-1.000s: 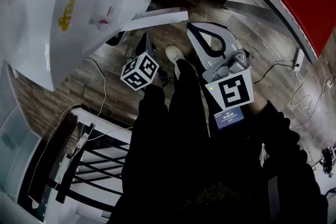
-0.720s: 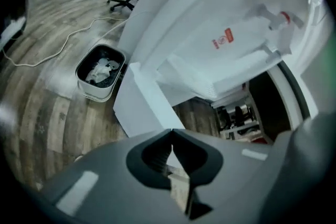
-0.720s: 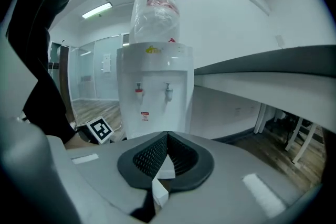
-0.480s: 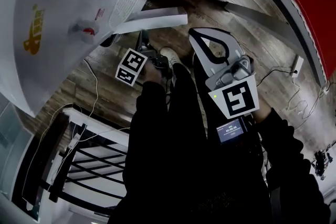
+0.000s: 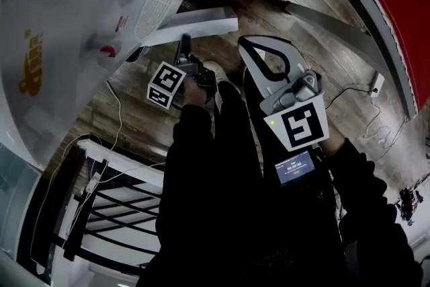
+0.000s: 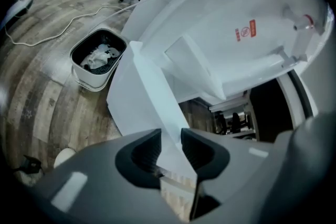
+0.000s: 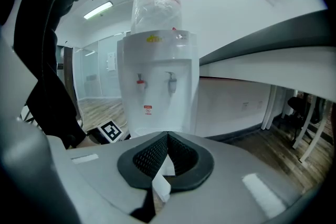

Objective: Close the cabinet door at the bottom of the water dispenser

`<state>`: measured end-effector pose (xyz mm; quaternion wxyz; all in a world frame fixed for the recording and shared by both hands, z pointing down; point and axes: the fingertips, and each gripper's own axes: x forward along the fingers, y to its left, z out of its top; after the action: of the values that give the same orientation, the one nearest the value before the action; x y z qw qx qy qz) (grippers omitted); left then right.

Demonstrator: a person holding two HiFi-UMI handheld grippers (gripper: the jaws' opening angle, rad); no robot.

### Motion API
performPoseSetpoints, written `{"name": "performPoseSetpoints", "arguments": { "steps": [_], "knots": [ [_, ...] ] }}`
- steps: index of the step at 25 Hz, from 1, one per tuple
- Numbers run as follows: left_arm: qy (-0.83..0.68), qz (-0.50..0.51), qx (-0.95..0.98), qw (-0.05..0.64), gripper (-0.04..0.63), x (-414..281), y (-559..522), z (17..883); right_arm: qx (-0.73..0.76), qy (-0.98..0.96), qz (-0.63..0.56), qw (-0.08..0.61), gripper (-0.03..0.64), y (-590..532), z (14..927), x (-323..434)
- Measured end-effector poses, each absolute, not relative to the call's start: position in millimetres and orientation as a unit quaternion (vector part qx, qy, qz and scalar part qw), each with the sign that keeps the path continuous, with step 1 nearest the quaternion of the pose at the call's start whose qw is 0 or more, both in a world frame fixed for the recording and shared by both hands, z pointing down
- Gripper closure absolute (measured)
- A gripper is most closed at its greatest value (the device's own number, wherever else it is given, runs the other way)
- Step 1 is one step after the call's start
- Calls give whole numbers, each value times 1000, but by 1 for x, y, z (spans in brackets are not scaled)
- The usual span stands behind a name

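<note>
Straddling the edge of the swung-open cabinet door (image 6: 139,92), low on the water dispenser (image 6: 247,13), with the opening jaws of the nearer left hand-held gripper (image 6: 170,144), right hand-held gripper (image 7: 168,136) clenched empty farther back.

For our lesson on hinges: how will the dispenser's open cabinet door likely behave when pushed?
The door looks a thin, flat panel, so probably stiff and light. Hung on the dispenser, it should swing rather than slide or tip.
</note>
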<state>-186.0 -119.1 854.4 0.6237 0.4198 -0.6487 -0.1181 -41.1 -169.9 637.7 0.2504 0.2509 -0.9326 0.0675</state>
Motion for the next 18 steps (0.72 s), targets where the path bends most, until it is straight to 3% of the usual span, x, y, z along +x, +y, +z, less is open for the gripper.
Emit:
{"name": "performPoseSetpoints", "arguments": {
  "steps": [18],
  "knots": [
    [-660,-100,457,588,499,-198,-192,852,275,-928,80,238,621,-184,644,-37]
  ]
}}
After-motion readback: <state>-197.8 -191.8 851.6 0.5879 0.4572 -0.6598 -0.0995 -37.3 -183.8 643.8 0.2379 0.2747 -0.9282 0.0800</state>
